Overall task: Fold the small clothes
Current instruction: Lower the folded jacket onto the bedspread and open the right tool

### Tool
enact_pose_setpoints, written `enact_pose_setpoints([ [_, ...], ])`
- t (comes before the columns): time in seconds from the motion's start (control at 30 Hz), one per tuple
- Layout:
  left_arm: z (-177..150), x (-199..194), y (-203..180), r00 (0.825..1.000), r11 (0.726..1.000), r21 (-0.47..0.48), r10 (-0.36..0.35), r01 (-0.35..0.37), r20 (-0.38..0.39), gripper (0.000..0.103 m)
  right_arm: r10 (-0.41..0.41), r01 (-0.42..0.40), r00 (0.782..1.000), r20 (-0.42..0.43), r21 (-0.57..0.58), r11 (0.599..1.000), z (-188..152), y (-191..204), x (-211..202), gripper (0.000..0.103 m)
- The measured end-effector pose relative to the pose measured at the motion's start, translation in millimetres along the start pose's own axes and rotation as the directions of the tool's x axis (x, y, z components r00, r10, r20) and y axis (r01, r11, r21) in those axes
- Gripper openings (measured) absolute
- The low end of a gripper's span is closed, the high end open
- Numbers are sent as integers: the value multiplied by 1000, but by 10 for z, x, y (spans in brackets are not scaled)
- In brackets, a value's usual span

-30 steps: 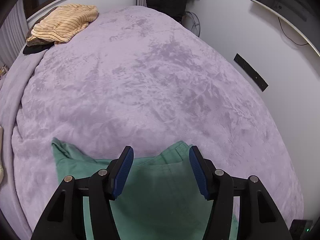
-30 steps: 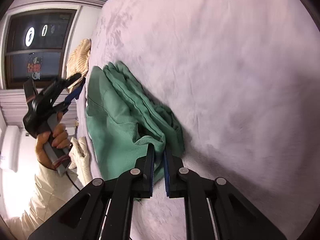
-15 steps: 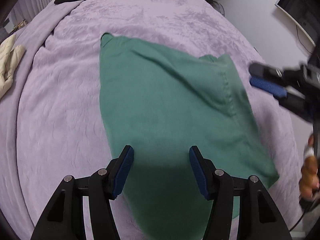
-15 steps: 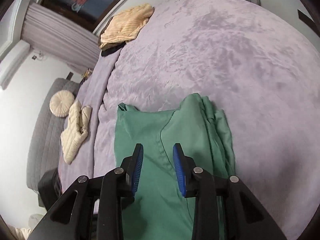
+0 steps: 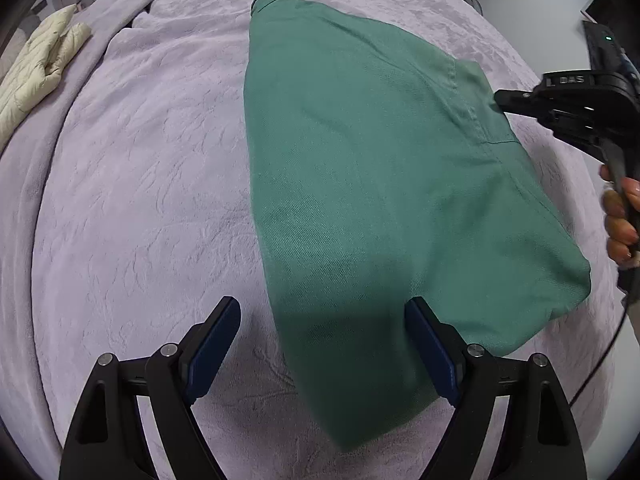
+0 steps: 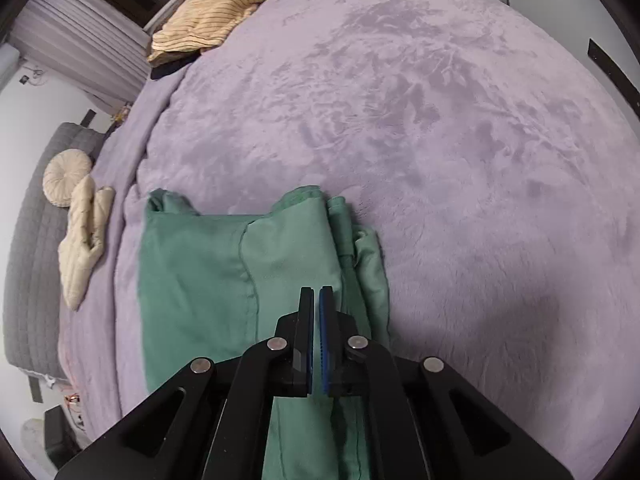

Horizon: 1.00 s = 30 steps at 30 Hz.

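Lavender bedding (image 6: 460, 128) carries one green garment (image 5: 380, 184), folded flat near you, so with your left gripper (image 5: 324, 344), fingers just widened and empty, and right gripper (image 6: 316, 340), fingers just closed on nothing, pinch both near corners evenly before folding; two other garments lie apart.

Striped yellow garment (image 6: 212, 16), cream jacket (image 6: 82, 236)

the left gripper (image 5: 322, 344) now stands with its jaws wider than a second ago, having just been opening, above the near end of the green garment (image 5: 384, 184) and off the cloth; the right gripper (image 6: 316, 312), which gaped briefly, has just been closing and its pads meet with nothing seen between them; the garment now lies spread flat on the bed rather than bunched.
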<state>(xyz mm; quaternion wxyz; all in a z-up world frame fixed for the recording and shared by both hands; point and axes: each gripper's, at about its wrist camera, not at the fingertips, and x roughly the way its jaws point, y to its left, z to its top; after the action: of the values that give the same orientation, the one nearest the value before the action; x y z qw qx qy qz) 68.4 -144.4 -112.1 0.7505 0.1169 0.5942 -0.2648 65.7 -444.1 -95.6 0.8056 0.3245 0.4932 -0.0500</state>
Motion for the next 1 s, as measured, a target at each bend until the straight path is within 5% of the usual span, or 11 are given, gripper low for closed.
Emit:
enact_pose_setpoints([
  [0.17,-106,-1,-8,1000,999,-29,17,-18,-16,85,93,-99,994,-64,-84,992,-501,238,-460,6],
  [0.3,-149,-29,-21,998,997,-62,44,-46,-38,85,27,-48,987,-156,-135,990,-956,232,-397,6],
  [0.43,-98,-82,-87,996,995,-72,70,-74,-61,85,15,-15,975,-220,1,1000,-1233,-186,-253,2],
  [1.0,-68,-338,-253,992,994,-47,99,-102,-72,85,32,-7,969,-243,102,995,-1428,-379,-368,3],
])
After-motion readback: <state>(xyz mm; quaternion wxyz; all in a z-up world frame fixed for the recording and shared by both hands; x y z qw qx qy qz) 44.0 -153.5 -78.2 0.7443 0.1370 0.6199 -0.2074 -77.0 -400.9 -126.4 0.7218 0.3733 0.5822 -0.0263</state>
